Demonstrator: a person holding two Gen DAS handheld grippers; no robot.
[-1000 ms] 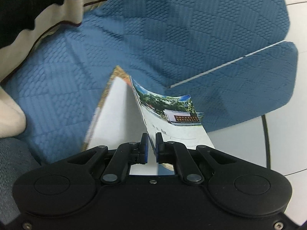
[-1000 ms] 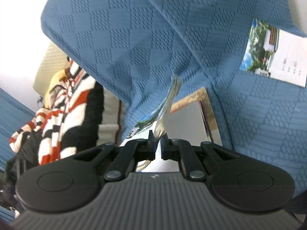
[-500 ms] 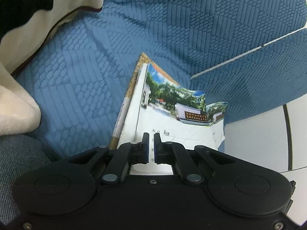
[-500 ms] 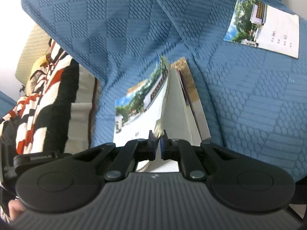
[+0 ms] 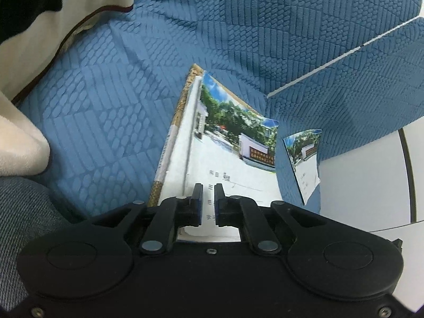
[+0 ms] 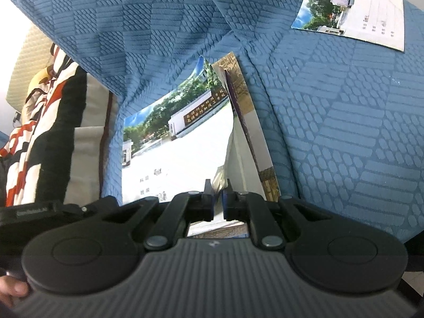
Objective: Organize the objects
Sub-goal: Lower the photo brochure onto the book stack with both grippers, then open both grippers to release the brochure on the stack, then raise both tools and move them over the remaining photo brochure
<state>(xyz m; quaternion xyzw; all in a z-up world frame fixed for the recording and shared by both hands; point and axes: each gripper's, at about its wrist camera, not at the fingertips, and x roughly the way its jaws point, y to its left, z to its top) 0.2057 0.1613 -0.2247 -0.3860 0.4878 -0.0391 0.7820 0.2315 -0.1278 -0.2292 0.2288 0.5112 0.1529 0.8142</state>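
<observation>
A photo-cover booklet lies flat on a thicker brown-edged book on the blue quilted sofa. My left gripper hovers over the booklet's near edge; its jaws stand slightly apart with the printed cover showing through the gap. In the right wrist view my right gripper is nearly closed at the booklet's right edge, above the brown book. A second photo booklet lies apart on the sofa; it also shows in the left wrist view.
A cream, black, red and white blanket lies on the sofa's left side; it shows in the left wrist view too. White floor lies beyond the sofa's edge. Grey denim cloth is at lower left.
The booklet, held upright between both grippers a second ago, has been laid flat onto the brown book. The left jaws have opened slightly.
</observation>
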